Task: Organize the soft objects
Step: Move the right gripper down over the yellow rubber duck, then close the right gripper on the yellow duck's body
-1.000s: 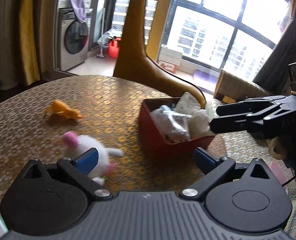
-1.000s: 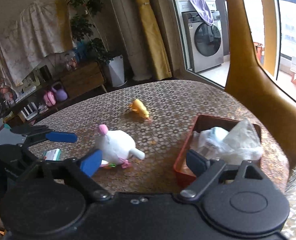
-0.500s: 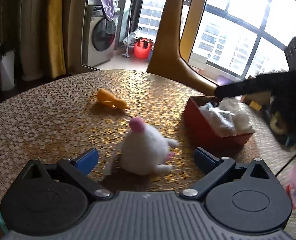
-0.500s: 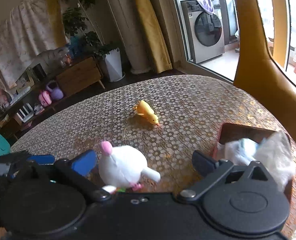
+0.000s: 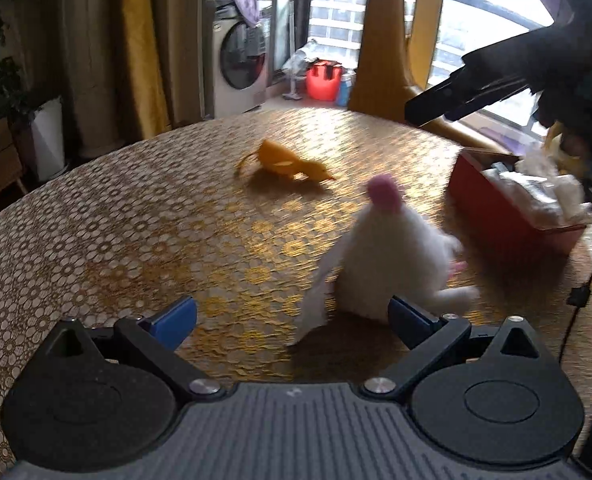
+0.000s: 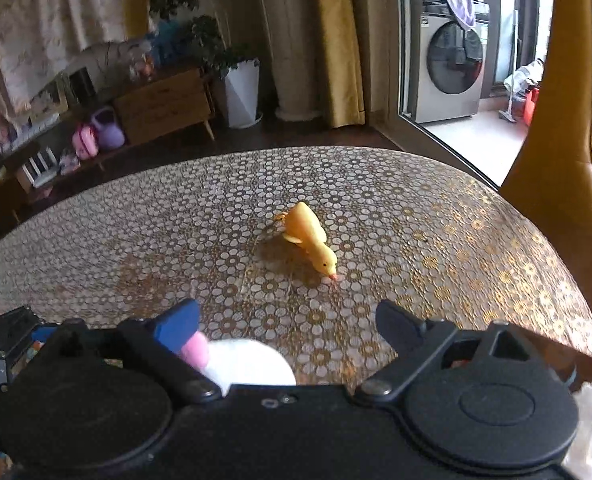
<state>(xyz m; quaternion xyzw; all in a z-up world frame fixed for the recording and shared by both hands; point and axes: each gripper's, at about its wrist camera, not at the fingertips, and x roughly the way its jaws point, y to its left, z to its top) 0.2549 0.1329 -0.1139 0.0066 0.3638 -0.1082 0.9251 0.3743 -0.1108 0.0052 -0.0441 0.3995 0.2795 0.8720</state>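
Patterned table (image 6: 435, 240) now fills both views. Your left tongs (image 5: 292, 314) have come closer to the white plush (image 5: 391, 264), wide open, holding nothing. Your right tongs (image 6: 288, 318), empty and closing slightly, have swung toward the yellow duck (image 6: 309, 236); the red box (image 5: 507, 220) has left their view.

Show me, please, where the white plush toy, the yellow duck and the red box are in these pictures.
white plush toy (image 5: 391, 256): left wrist view, on its white body.
yellow duck (image 6: 309, 236): right wrist view, on its back.
red box (image 5: 495, 208): left wrist view, on its near side wall.
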